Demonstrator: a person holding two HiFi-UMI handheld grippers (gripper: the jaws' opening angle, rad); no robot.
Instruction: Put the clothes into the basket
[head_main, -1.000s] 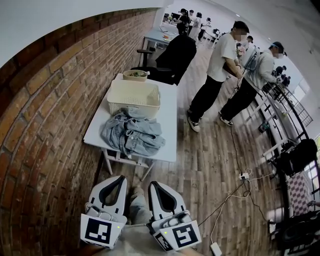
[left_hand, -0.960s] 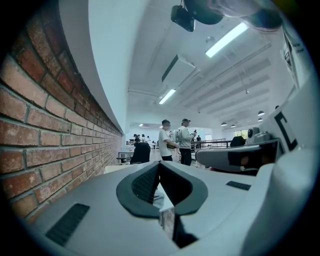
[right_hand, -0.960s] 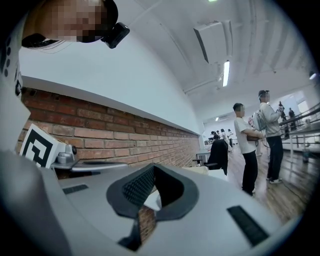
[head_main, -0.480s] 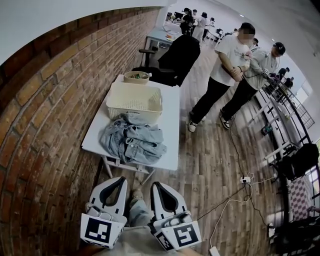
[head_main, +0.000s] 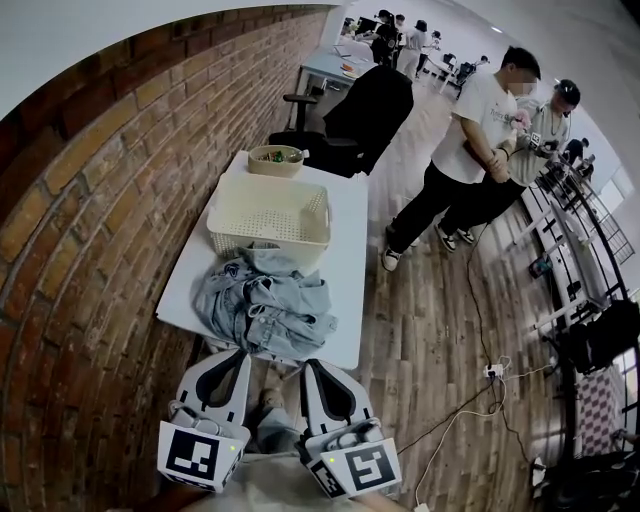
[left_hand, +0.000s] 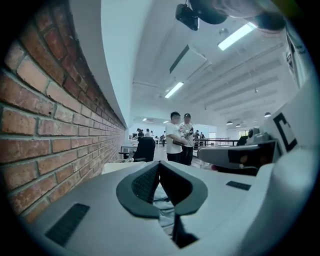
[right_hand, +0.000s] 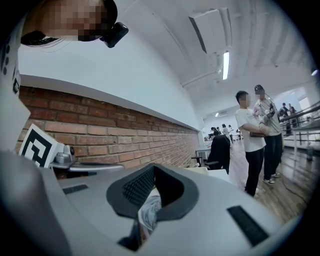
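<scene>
Left gripper (head_main: 232, 358), right gripper (head_main: 318, 366): jaws clenched, empty. Open before reaching clothes (head_main: 262, 308) at bench (head_main: 345, 300) near edge; basket (head_main: 322, 215) just behind.

The crumpled pale-blue denim garment (head_main: 265, 305) is soft, matt cloth, at the near edge of the smooth white rectangular table (head_main: 345, 250). The cream rectangular basket (head_main: 268, 212) is perforated matt plastic. The red brick wall (head_main: 90, 220) is rough; the brown plank floor (head_main: 430, 330) is wood, slightly glossy.
</scene>
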